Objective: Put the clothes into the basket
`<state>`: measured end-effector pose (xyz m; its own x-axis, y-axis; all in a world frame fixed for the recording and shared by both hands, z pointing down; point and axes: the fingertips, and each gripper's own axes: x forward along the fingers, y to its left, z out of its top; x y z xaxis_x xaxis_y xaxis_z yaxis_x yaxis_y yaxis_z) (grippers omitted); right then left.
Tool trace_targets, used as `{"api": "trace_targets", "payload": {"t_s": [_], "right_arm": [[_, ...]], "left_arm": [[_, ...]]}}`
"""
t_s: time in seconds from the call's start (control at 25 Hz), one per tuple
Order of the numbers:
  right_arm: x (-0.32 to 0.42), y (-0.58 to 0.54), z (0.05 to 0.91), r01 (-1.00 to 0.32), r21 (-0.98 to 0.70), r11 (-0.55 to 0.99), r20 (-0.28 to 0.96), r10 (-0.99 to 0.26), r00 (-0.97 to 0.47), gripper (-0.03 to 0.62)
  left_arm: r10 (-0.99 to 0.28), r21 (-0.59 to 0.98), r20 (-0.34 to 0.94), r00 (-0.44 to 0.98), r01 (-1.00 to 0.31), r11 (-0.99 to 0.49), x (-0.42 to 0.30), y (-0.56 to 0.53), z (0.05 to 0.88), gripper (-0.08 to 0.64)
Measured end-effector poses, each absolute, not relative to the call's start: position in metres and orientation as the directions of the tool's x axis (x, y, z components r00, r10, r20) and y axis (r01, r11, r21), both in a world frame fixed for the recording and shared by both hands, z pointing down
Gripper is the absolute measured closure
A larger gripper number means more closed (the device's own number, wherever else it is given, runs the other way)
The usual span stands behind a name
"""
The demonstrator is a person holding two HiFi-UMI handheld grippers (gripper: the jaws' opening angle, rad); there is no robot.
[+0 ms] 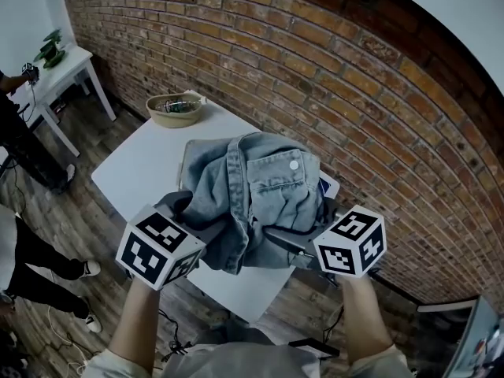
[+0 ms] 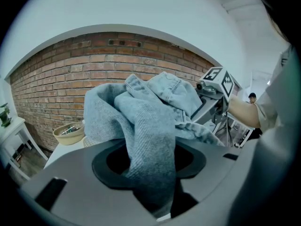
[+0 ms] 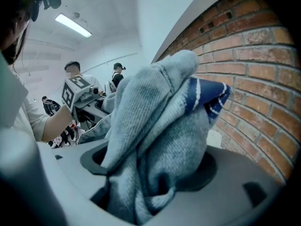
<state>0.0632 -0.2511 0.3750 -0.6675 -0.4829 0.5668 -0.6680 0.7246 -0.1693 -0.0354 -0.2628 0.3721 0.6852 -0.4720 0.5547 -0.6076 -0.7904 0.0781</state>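
A light blue denim garment (image 1: 260, 187) hangs bunched between my two grippers above the white table (image 1: 142, 172). My left gripper (image 1: 193, 211) is shut on its left side, and folds of denim (image 2: 146, 126) fill the jaws (image 2: 150, 173) in the left gripper view. My right gripper (image 1: 283, 239) is shut on the right side, with thick cloth (image 3: 155, 140) packed between its jaws (image 3: 146, 182). A navy piece with white stripes (image 3: 207, 98) shows on top of that bundle. Under the garment's left edge a tan rim (image 1: 183, 160) peeks out, perhaps the basket; the rest is hidden.
A woven bowl (image 1: 175, 109) with small items sits at the table's far corner. The brick wall (image 1: 331, 77) runs close behind the table. A white side table (image 1: 67, 65) with a plant stands at the far left, and a person's legs (image 1: 39, 270) are on the wooden floor.
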Motion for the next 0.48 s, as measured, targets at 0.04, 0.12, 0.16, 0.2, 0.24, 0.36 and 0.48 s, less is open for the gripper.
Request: {"api": "trace_targets", "payload": {"t_s": [0.04, 0.12, 0.16, 0.2, 0.24, 0.36, 0.48], "right_arm": [[0.064, -0.256, 0.374, -0.667, -0.164, 0.726, 0.564, -0.486, -0.668, 0.224], [0.066, -0.271, 0.375, -0.665, -0.155, 0.731, 0.56, -0.489, -0.669, 0.224], [0.068, -0.282, 0.375, -0.662, -0.152, 0.734, 0.557, -0.49, -0.671, 0.224], [0.069, -0.295, 0.377, -0.659, -0.151, 0.737, 0.554, -0.489, -0.674, 0.224], [0.07, -0.306, 0.378, -0.656, -0.151, 0.739, 0.55, -0.488, -0.678, 0.224], [0.073, -0.329, 0.381, -0.648, -0.145, 0.747, 0.538, -0.49, -0.686, 0.224], [0.074, -0.329, 0.379, -0.644, -0.131, 0.754, 0.533, -0.494, -0.686, 0.224]], "left_arm": [[-0.476, 0.075, 0.552, 0.684, -0.609, -0.789, -0.035, -0.268, 0.372, 0.356], [-0.485, 0.067, 0.548, 0.681, -0.614, -0.786, -0.033, -0.283, 0.372, 0.356], [-0.49, 0.063, 0.548, 0.678, -0.617, -0.784, -0.031, -0.293, 0.373, 0.356], [-0.494, 0.058, 0.548, 0.675, -0.62, -0.782, -0.03, -0.305, 0.374, 0.356], [-0.499, 0.052, 0.549, 0.671, -0.623, -0.78, -0.028, -0.316, 0.375, 0.356], [-0.512, 0.037, 0.547, 0.662, -0.631, -0.775, -0.026, -0.338, 0.376, 0.356], [-0.522, 0.028, 0.54, 0.66, -0.635, -0.772, -0.025, -0.337, 0.375, 0.356]]}}
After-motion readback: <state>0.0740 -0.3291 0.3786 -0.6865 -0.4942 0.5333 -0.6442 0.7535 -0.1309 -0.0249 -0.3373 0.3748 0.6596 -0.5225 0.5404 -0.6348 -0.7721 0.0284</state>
